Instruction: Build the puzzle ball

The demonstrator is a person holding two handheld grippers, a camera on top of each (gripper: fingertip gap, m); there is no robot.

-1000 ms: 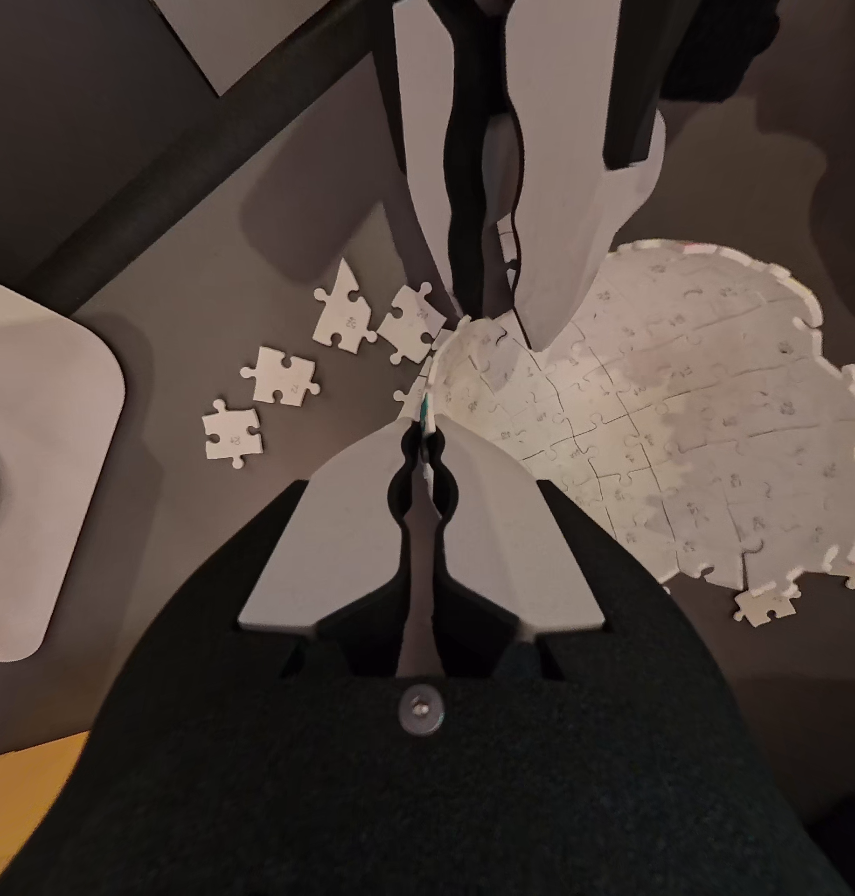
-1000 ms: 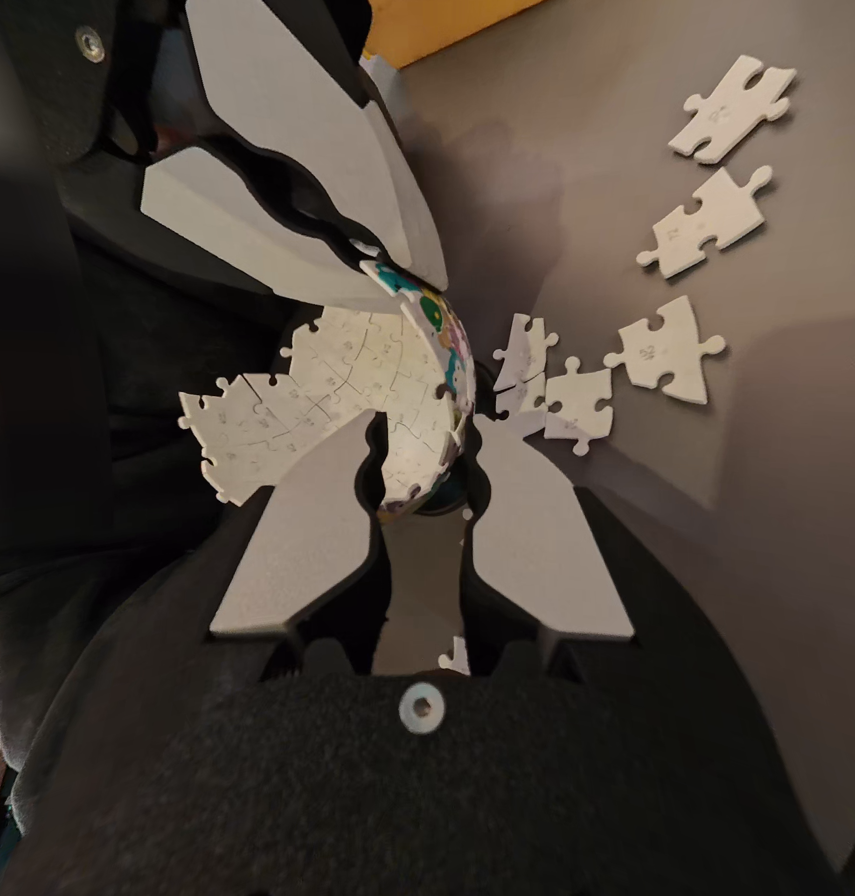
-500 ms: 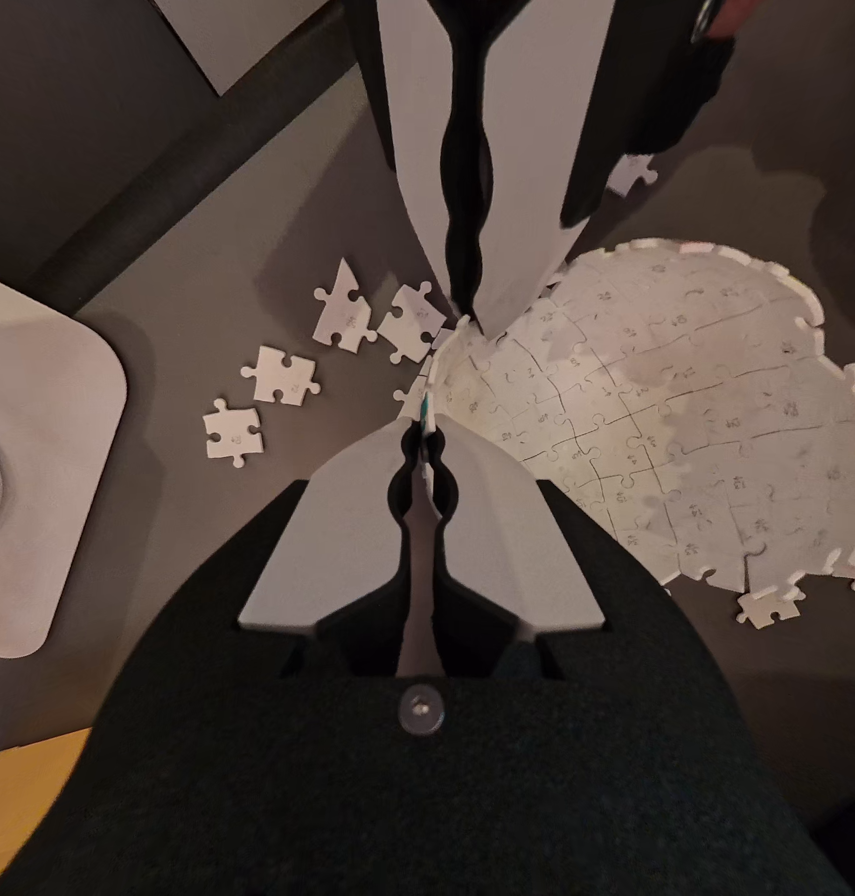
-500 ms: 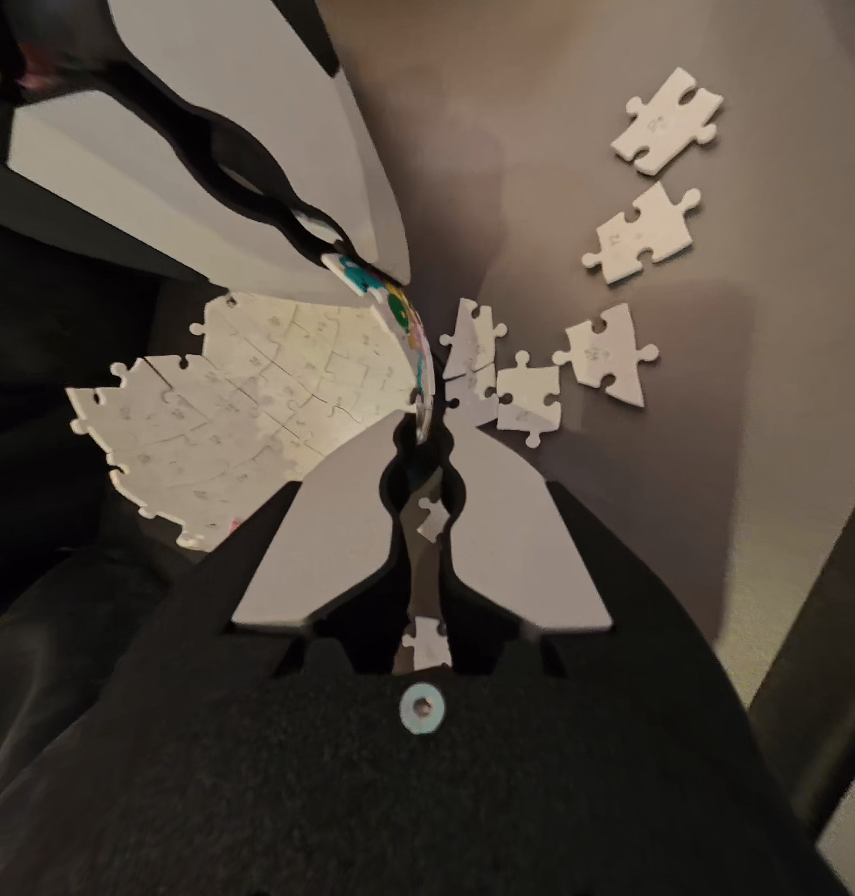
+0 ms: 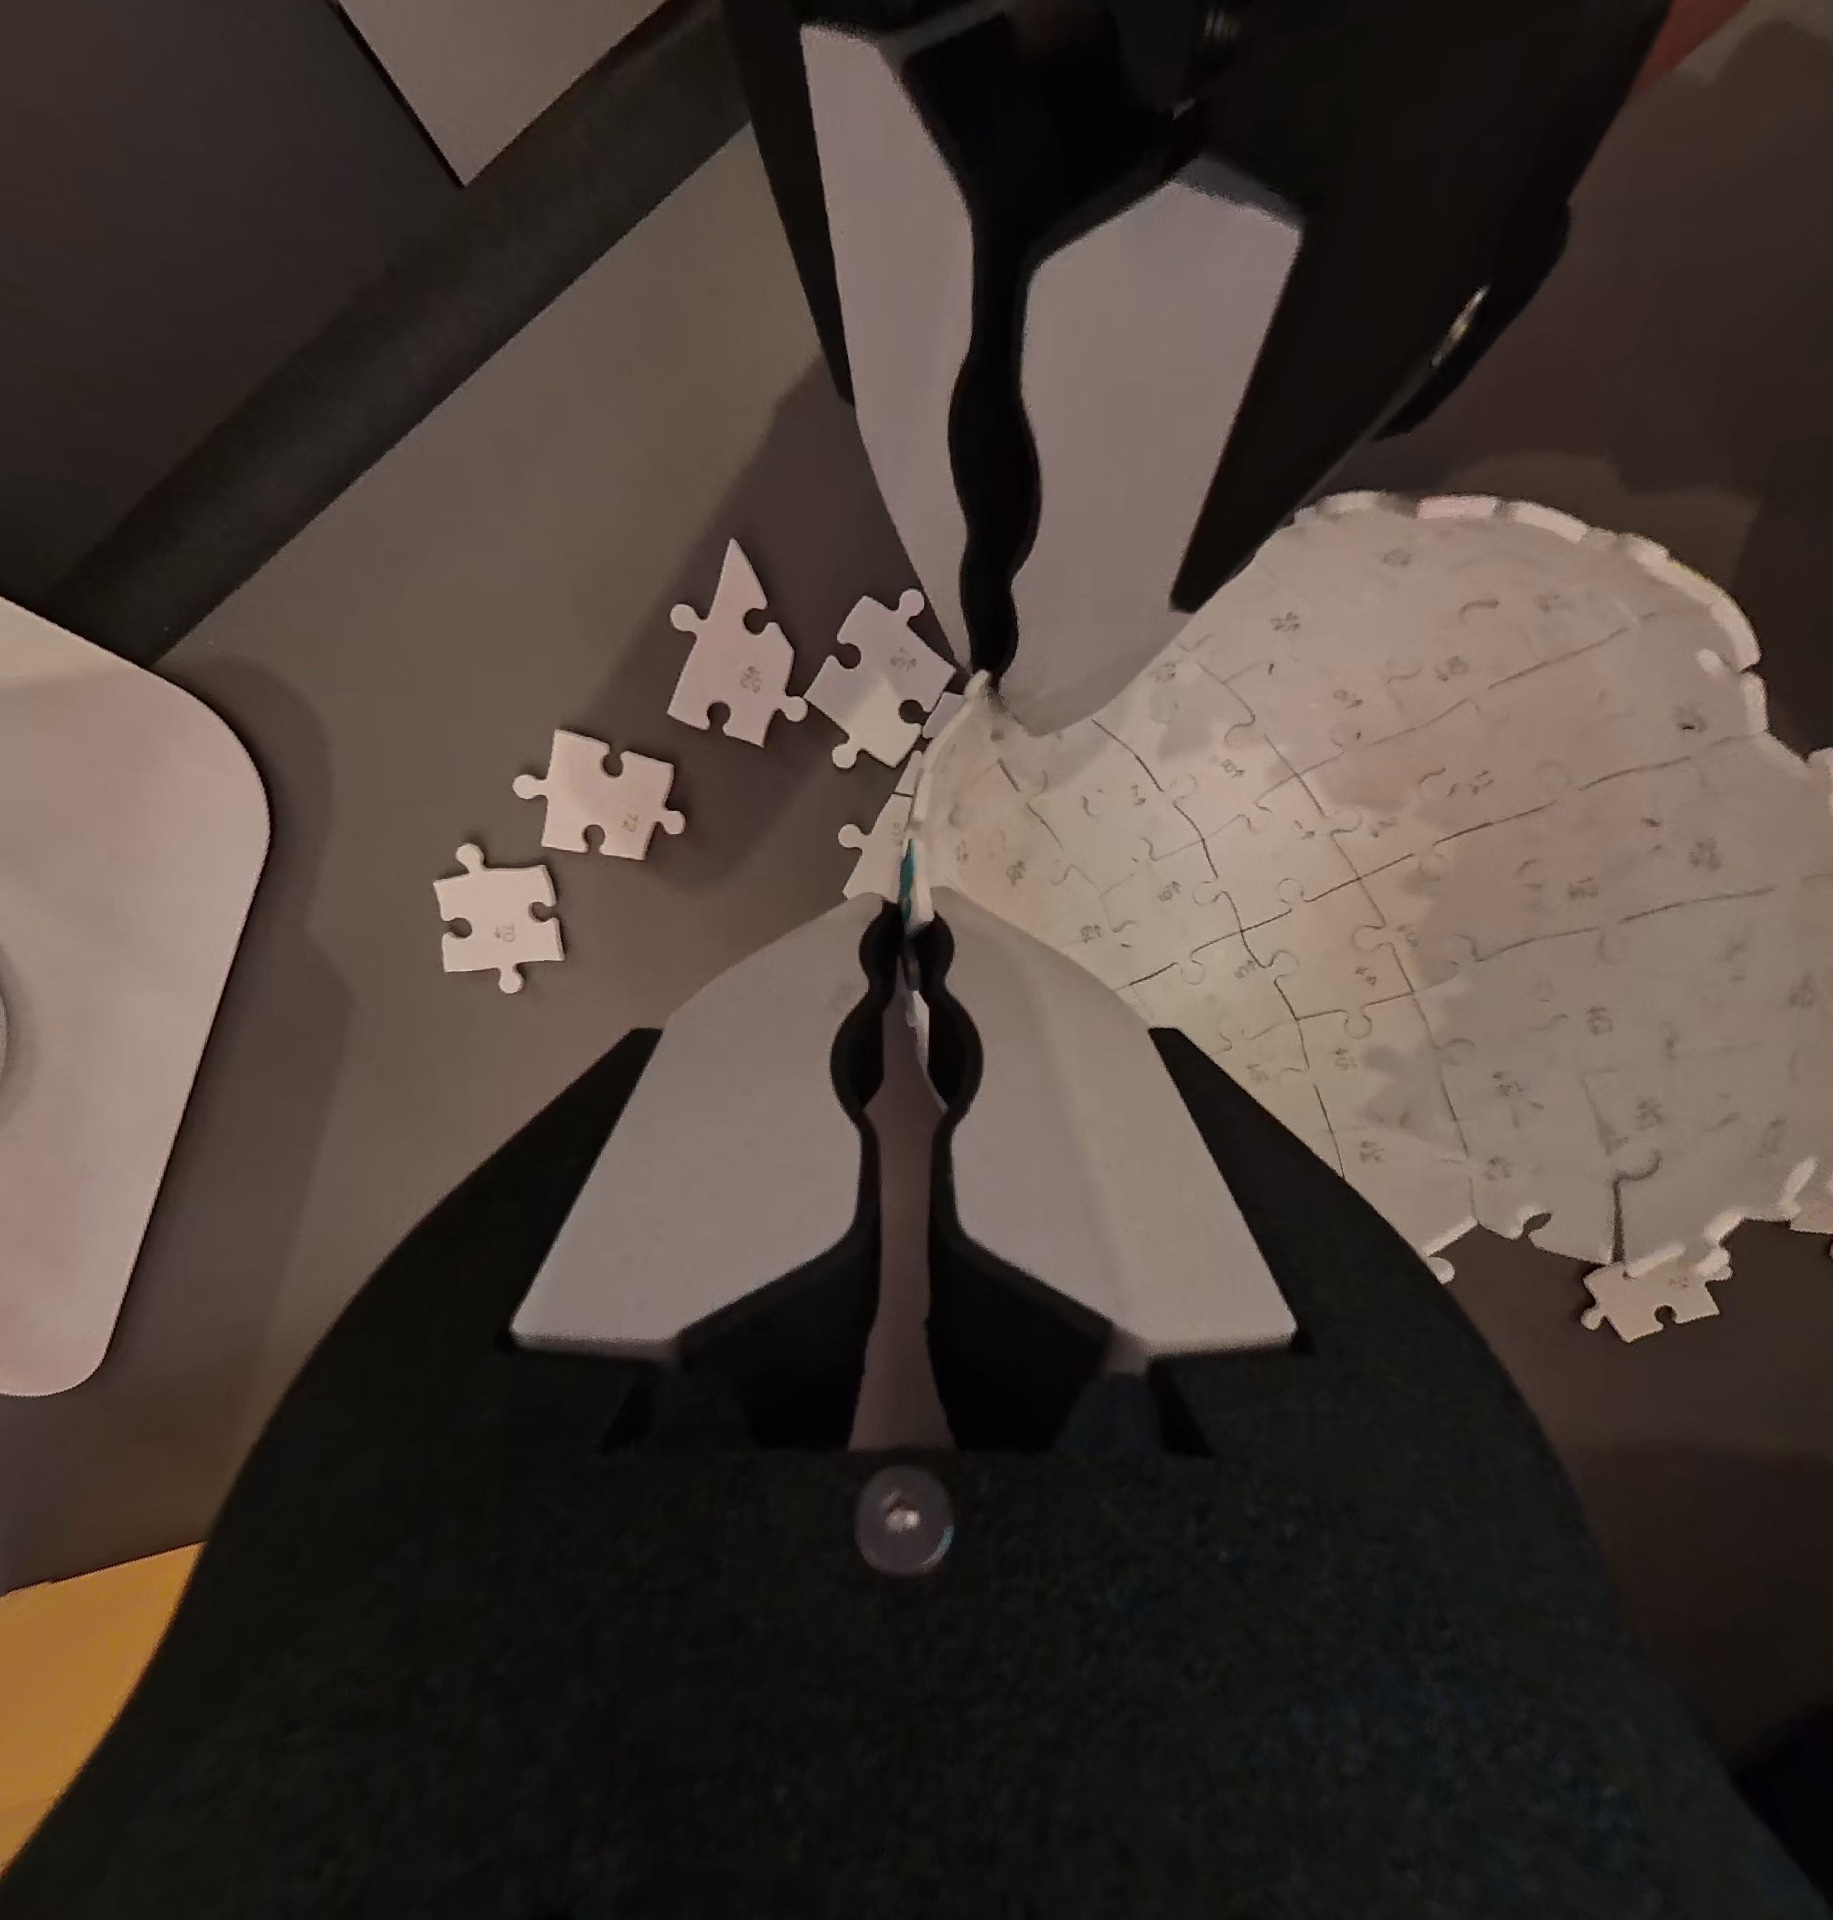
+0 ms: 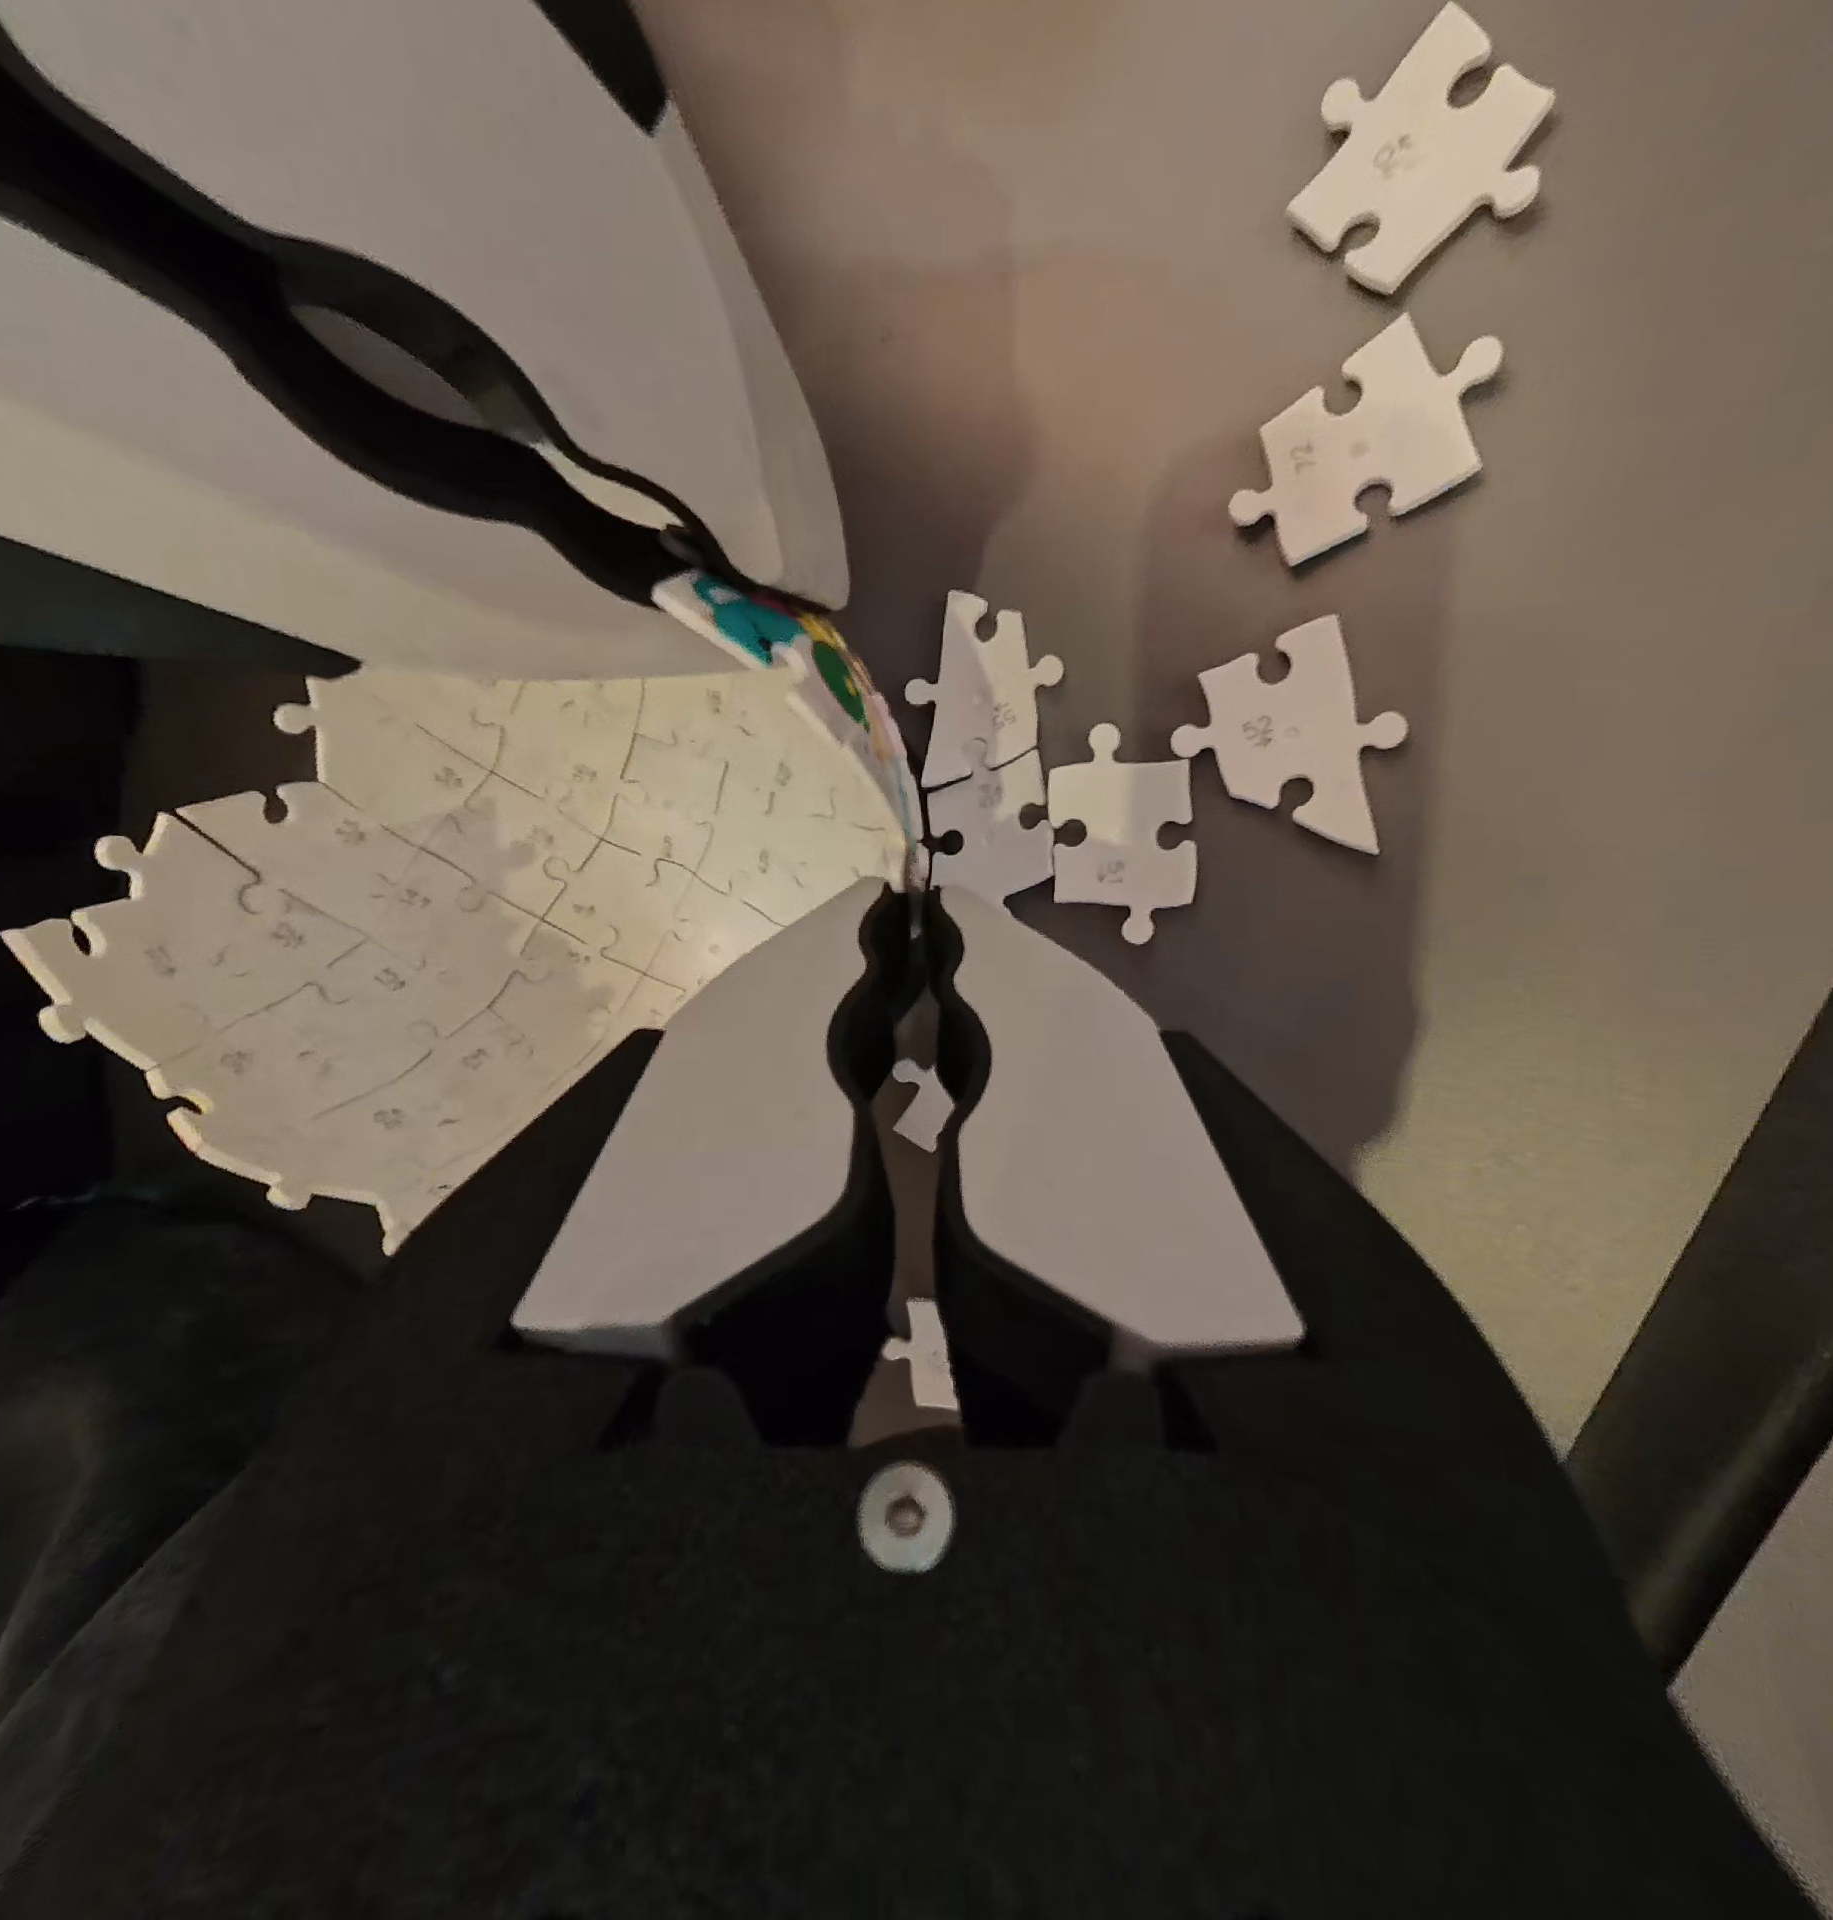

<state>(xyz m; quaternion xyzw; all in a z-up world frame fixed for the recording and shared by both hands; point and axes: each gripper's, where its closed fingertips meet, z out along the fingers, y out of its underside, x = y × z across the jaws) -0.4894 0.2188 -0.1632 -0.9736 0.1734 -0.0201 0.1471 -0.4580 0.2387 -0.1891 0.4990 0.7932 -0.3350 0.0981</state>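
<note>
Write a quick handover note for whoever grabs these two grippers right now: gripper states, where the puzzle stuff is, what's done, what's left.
Left gripper: shut on the rim of the half-built white puzzle ball shell.
Right gripper: shut on the same rim, a little further along; both grips sit close together.
The shell lies on the grey tabletop, printed side outward, blank inside facing up.
Loose white puzzle pieces lie face down on the tabletop just beside the gripped edge; another lies at the shell's far edge.
Done: a bowl-shaped section is joined.
Left: fit the loose pieces and close the ball.
</note>
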